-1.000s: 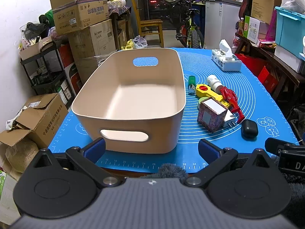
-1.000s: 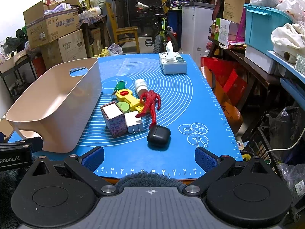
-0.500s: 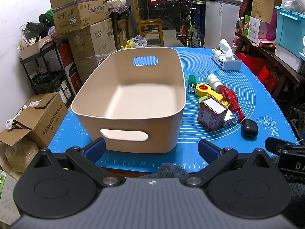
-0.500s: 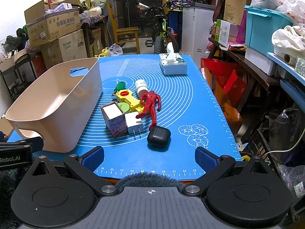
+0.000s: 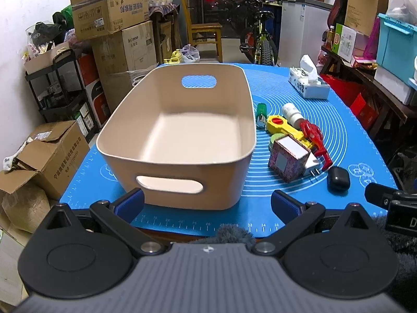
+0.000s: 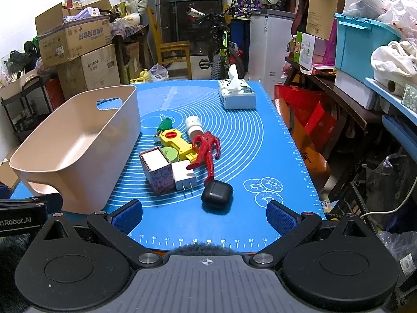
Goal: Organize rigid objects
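An empty beige bin (image 5: 179,127) (image 6: 75,151) stands on the left of the blue mat (image 6: 234,135). To its right lies a cluster: a patterned box (image 6: 156,169), a white charger plug (image 6: 183,174), a red figure (image 6: 207,148), a yellow tool (image 6: 174,140), a green round tin (image 6: 170,154), a green item (image 6: 164,124), a white bottle (image 6: 193,125) and a black case (image 6: 216,192). My left gripper (image 5: 207,204) is open before the bin's near wall. My right gripper (image 6: 204,215) is open just short of the black case.
A tissue box (image 6: 236,94) sits at the mat's far right. Cardboard boxes (image 5: 109,7) and a black shelf rack (image 5: 60,86) stand to the left of the table. Red bags (image 6: 310,120) and a cluttered shelf (image 6: 365,52) line the right side. A bicycle (image 6: 224,49) and chair (image 6: 174,52) stand behind.
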### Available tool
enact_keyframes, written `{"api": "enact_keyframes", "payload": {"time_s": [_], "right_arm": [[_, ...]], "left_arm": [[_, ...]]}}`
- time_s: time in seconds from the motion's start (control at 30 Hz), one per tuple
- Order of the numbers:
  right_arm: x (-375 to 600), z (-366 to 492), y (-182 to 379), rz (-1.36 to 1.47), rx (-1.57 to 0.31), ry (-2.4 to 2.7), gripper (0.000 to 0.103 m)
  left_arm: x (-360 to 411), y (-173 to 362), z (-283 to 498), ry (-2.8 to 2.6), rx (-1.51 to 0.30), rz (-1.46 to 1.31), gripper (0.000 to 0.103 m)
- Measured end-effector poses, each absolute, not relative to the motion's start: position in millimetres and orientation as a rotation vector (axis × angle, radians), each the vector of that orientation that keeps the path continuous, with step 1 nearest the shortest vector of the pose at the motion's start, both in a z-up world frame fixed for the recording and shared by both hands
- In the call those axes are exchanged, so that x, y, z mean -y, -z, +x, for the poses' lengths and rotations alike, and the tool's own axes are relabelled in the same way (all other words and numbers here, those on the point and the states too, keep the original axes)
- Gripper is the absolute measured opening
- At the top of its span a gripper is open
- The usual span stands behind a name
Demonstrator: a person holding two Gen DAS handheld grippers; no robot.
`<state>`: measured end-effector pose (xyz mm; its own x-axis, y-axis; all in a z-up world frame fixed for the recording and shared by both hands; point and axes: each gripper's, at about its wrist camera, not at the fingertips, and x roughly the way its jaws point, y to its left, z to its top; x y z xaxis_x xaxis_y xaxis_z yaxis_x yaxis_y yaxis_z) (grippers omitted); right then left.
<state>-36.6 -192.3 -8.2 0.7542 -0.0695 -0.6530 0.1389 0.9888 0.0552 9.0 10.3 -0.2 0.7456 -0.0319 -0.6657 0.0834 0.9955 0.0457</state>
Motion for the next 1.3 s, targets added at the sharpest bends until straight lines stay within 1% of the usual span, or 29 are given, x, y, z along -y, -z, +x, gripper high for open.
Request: {"api": "enact_keyframes", "payload": {"time_s": [0.17,0.33,0.6,0.63,0.67,0.7,0.8,0.9,0.97,1.1,1.17,1.3], "right_arm": [[194,-23,5,0.097,-0.7,0.105,0.101],[195,2,7,0.086,-0.701,0.113,0.101],[207,53,29,0.139,-0.762,0.154,0.101],[209,58,33,0.148,-0.773,0.162,0.101],[212,64,38,0.155,-0.787,0.169,0.101],[214,70,43,0.157,-0.809,0.176,0.101],[218,82,57,0.15,-0.855,0.191,0.099],[223,93,71,0.163,-0.913,0.196,0.095],[225,99,79,0.169,-0.948,0.207,0.092],[228,107,91,0.17,-0.99,0.222,0.087],[228,111,97,0.169,-1.01,0.228,0.083],[227,116,103,0.176,-1.032,0.241,0.078]], "left_arm": [[-27,-14,24,0.031,-0.702,0.089,0.102],[-56,-29,56,-0.016,-0.712,0.051,0.102],[-94,-29,109,-0.008,-0.754,0.058,0.101],[-97,-28,113,-0.006,-0.762,0.06,0.099],[-100,-25,119,-0.009,-0.772,0.064,0.091],[-103,-22,125,-0.015,-0.786,0.072,0.088],[-111,-10,141,-0.016,-0.837,0.08,0.087],[-121,-1,151,-0.021,-0.886,0.071,0.083],[-126,4,157,-0.024,-0.921,0.066,0.076],[-131,10,164,-0.02,-0.957,0.078,0.072],[-130,11,166,-0.023,-0.973,0.086,0.065],[-130,15,172,-0.01,-1.017,0.086,0.055]]}}
